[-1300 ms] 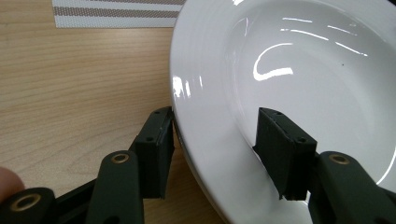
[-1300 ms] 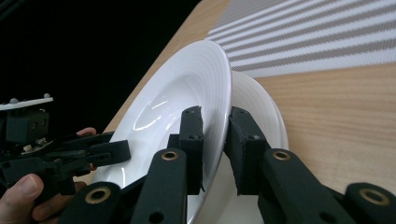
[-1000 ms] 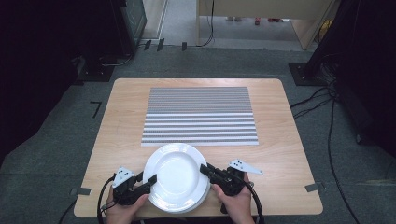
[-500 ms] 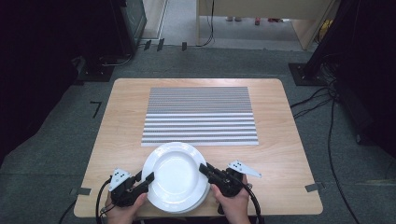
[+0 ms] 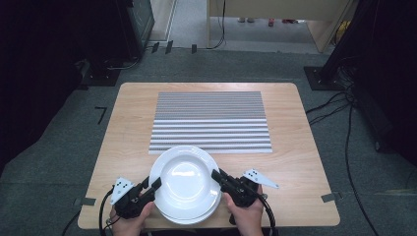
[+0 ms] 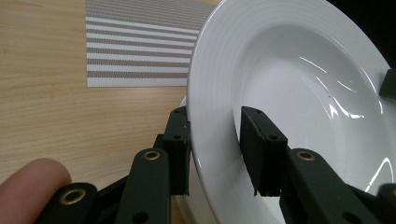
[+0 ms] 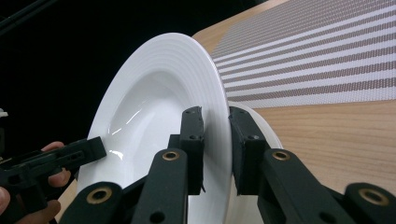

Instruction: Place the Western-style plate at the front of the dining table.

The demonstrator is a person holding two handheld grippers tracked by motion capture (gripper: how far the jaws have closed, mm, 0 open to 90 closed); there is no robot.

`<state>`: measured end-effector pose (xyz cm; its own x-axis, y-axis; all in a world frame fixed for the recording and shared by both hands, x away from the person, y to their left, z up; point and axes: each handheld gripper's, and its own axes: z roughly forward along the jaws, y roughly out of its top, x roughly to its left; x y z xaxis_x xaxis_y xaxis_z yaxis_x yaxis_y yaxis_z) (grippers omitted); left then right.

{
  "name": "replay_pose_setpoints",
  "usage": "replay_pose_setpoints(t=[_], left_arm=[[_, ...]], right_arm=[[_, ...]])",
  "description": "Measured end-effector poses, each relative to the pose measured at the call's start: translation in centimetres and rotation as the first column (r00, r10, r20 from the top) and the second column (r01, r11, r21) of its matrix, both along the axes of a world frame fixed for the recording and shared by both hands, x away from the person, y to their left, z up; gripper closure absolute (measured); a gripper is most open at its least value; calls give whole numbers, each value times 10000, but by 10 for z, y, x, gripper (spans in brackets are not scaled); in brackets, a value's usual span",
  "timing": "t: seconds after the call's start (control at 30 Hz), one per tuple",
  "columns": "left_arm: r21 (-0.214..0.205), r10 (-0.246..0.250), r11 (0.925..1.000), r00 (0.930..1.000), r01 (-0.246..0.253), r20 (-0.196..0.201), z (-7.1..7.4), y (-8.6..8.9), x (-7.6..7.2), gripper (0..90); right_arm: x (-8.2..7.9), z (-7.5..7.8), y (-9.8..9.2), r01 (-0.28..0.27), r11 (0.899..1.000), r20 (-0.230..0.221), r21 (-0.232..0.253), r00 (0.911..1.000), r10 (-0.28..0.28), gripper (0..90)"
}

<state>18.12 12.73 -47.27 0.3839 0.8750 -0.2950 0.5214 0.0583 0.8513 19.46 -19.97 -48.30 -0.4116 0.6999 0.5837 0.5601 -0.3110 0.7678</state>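
wood tabletop with a grey carpet around it and dark stands at the far corners; a striped placemat lies flat on the far half of the table. near the front edge, just short of the mat, sits a small stack of white plates, and the top plate is caught between both tools.

the left gripper has just been closing, and its jaws now stand narrow with the plate's left rim between them. in the left gripper view one pad is under the rim and the other presses into the bowl side, so the left gripper looks clamped on. the right gripper has its jaws squeezed on the right rim; in the right gripper view the rim of the top plate runs straight between the two black pads of the right gripper, with the plate underneath peeking out behind.

compared with a second ago the plate has shifted a little toward the mat and its outline now sits off-centre from the stack below, which suggests it is coming free of the pile. both hands have barely moved.

with the second grip only now set, the plate is held on two opposite edges, which is what a lift and carry over to the mat would need. glazed rims are slick and the grips are shallow, so an uneven lift could tip the plate or let it slide out.
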Motion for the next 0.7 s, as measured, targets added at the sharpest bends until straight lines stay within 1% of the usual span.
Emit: replay_pose_setpoints(t=[0.03, 0.1, 0.2, 0.27, 0.33, 0.37, 0.43, 0.63, 0.7], left_arm=[[3, 17, 10000, 10000, -17, 90, 2, 0, 1, 660], [-64, 4, 10000, 9999, -3, 134, 4, 0, 3, 663], [-133, -38, 9999, 9998, 41, 217, 7, 1, 5, 666], [-337, -137, 9993, 9997, 144, 198, 10, 0, 8, 671], [-339, -286, 9990, 9993, 293, 221, 12, -1, 11, 672], [-371, -308, 9988, 9993, 316, 229, 12, -2, 12, 672], [-408, -337, 9986, 9992, 347, 235, 13, -3, 13, 671], [-427, -426, 9981, 9983, 442, 390, 21, -7, 19, 673], [-494, -418, 9978, 9982, 439, 422, 24, -7, 21, 675]], right_arm=[[0, 1, 0, 6, 10000, 79, -1, 10000, -6, 780], [0, 3, 0, 7, 10000, 191, -25, 9998, -7, 780], [1, 7, -1, -3, 10000, 237, 17, 9997, 2, 782], [3, 10, -3, 9, 10000, 281, 37, 9996, -10, 782], [4, 12, -5, 56, 10000, 299, 67, 9995, -58, 784], [4, 14, -6, 68, 9999, 228, 104, 9997, -70, 784], [5, 16, -8, 85, 9999, 303, 93, 9995, -87, 786], [10, 23, -13, 98, 9999, 445, 99, 9990, -102, 785], [13, 25, -14, 76, 9999, 551, 113, 9984, -82, 786]])
